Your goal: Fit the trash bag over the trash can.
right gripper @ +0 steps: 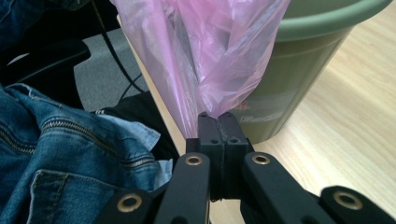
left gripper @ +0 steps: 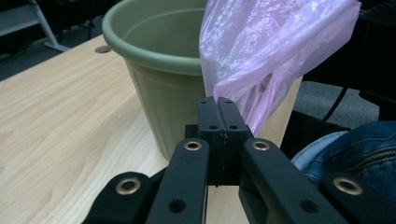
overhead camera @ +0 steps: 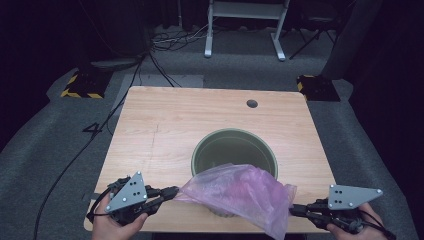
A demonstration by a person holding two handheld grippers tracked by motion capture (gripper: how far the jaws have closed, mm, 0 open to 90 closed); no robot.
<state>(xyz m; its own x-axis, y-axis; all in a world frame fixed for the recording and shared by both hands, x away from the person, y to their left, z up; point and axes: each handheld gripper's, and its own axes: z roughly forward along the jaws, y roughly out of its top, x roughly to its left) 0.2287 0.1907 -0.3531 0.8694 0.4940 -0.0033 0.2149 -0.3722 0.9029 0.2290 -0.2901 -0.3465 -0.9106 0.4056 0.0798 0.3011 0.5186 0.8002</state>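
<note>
While both claws pinch opposite edges of the pink plastic bag (overhead camera: 240, 192), the bag hangs stretched between them, its long axis running from the left gripper (overhead camera: 172, 192) to the right gripper (overhead camera: 295, 209) along the near edge of the wooden table (overhead camera: 160, 125). In the left gripper view, the jaws are pressed together on a gathered corner of the film (left gripper: 261, 60); the right gripper view shows its jaws likewise clamped on the bag's other side (right gripper: 210, 56).

The green plastic bin (overhead camera: 234, 150) stands just beyond the bag, forward of both claws and roughly midway between them, so neither hand is clearly nearer. The bag's far part overlaps the bin's near rim and drapes in front of its wall, while most of the rim lies open beyond it. What can be seen of the bin's inside looks empty, though its near floor is hidden by the film.

Judging from this, the coming move turns on carrying the bag forward and opening its mouth over the rim; whether the mouth faces down cannot be told.
</note>
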